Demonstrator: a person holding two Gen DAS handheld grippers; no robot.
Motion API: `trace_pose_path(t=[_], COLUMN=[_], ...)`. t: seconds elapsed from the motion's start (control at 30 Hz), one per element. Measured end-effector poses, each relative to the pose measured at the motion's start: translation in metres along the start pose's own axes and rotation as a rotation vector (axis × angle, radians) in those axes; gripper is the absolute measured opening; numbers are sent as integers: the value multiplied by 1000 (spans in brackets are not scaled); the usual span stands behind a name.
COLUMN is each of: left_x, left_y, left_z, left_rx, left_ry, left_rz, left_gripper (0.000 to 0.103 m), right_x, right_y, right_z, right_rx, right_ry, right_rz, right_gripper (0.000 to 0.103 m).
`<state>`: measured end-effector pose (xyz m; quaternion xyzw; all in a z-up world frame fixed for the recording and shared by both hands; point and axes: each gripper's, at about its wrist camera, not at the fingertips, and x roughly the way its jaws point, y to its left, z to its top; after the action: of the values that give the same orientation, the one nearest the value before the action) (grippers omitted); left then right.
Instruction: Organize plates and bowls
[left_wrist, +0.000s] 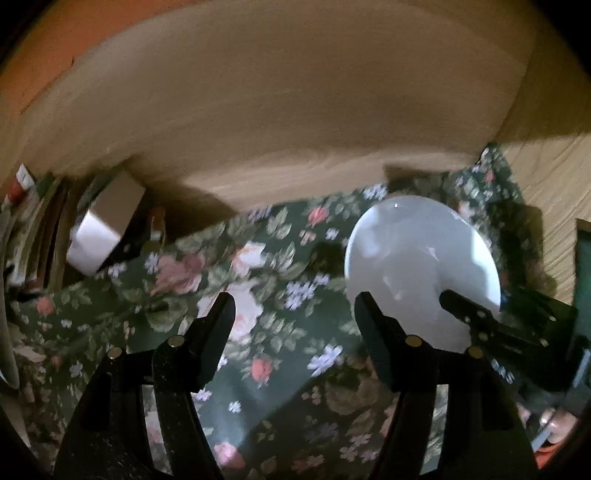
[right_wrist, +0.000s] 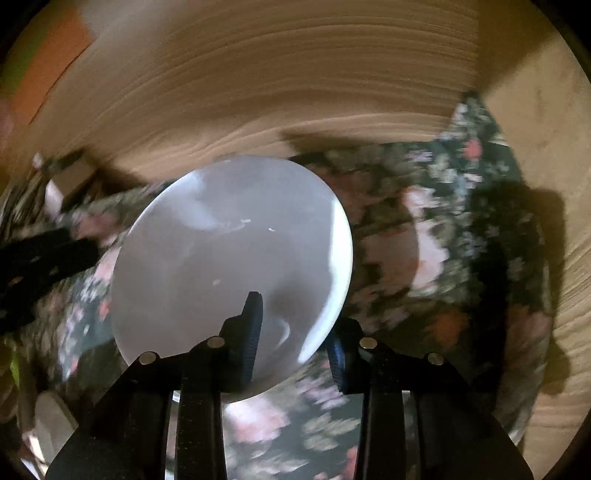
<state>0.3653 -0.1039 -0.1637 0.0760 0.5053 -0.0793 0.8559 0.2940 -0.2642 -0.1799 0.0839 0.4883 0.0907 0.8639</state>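
Plate (right_wrist: 229, 258), white and round, is held at its near rim by the right tongs (right_wrist: 291, 347), one finger over the upper face and the other below the edge; its face tilts up toward the camera, above the floral cloth (left_wrist: 258, 295) on the desk (left_wrist: 295, 129). Left tongs (left_wrist: 295, 314) stand wide apart, gripping nothing, beside the plate. A pale box (left_wrist: 103, 229) lies at far left.

Floral cloth (right_wrist: 461, 236) and left-side clutter (left_wrist: 44, 229) blurred.
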Motion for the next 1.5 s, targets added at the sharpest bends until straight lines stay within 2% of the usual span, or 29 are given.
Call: trace_pose_path(t=[0.1,0.2,0.37,0.47,0.53,0.6,0.73,0.9,1.0,1.1,1.33,1.5], left_x=[5,8,12,18,24,32,45,47,48,47,37,9], left_y=[10,17,15,10,6,0,-5,-16,-25,-30,-32,-27], left_z=[-10,-18,-23,-21,-20,-18,-17,-18,-20,-23,-25,-32], left_rx=[-1,-4,6,20,38,54,54,84,116,123,119,115], left_ry=[44,51,65,79,100,124,144,129,117,106,96,57], left_rz=[4,23,24,18,6,-6,-25,-33,-23,-8,10,13], left_gripper=[67,67,67,66,62,53,46,30,27,27,27,27], right_x=[-7,-13,-25,-35,-35,-32,-9,-4,-4,-6,-15,-33], right_y=[10,16,16,6,4,1,4,4,11,19,19,26], right_z=[-11,-21,-25,-23,-21,-21,-17,-17,-15,-14,-15,-16], right_rx=[-28,-47,-55,-16,5,24,45,59,47,13,41,35], right_ry=[15,31,-10,-32,-42,-36,-9,2,2,-17,-28,-66], right_rz=[45,75,29,42,39,36,50,89,99,55,84,96], right_gripper=[30,30,30,33,33,33,33,32,23,22,22,22])
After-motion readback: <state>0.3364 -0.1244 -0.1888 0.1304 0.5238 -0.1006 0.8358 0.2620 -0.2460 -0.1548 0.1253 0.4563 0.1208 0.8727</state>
